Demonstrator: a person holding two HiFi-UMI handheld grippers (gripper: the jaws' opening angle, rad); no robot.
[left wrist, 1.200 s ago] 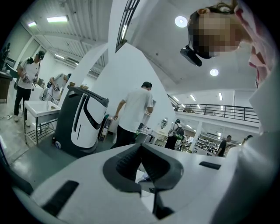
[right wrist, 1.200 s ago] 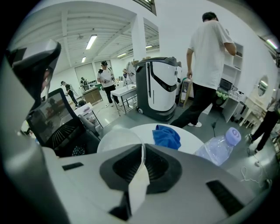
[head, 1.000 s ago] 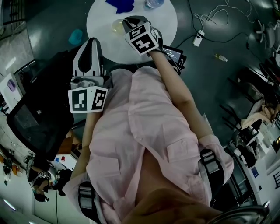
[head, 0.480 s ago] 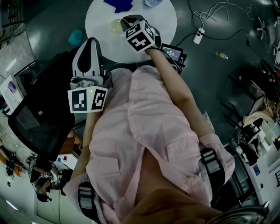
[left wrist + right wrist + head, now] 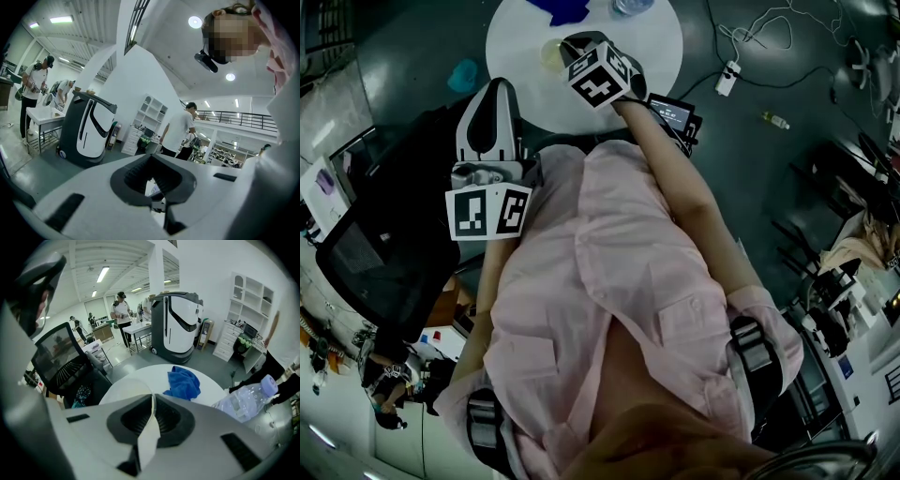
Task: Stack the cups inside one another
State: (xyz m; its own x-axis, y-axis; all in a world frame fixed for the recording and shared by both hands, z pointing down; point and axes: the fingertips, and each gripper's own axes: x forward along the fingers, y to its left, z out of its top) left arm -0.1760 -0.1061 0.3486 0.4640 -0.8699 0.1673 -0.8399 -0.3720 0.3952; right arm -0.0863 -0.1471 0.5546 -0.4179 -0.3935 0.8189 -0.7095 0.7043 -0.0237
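Note:
A translucent cup [image 5: 549,56] is at the near part of the round white table [image 5: 647,47]. My right gripper [image 5: 572,49] reaches over the table's near edge and is shut on that cup. In the right gripper view the cup's thin wall [image 5: 147,437] is pinched between the jaws of the right gripper [image 5: 152,401], and its rim curves off to the left. My left gripper [image 5: 495,94] is held close to the body, off the table, and points out level. In the left gripper view the left gripper [image 5: 151,161] is shut with nothing in it. No other cup shows.
A blue cloth [image 5: 183,382] and a clear plastic bottle [image 5: 246,401] lie at the table's far side. A black mesh chair [image 5: 384,253] stands at the left, with a teal object [image 5: 464,77] beyond it. Cables and a power strip [image 5: 727,80] lie on the floor at the right.
The right gripper has tilted a little with the cup still in it. The left gripper has kept still.

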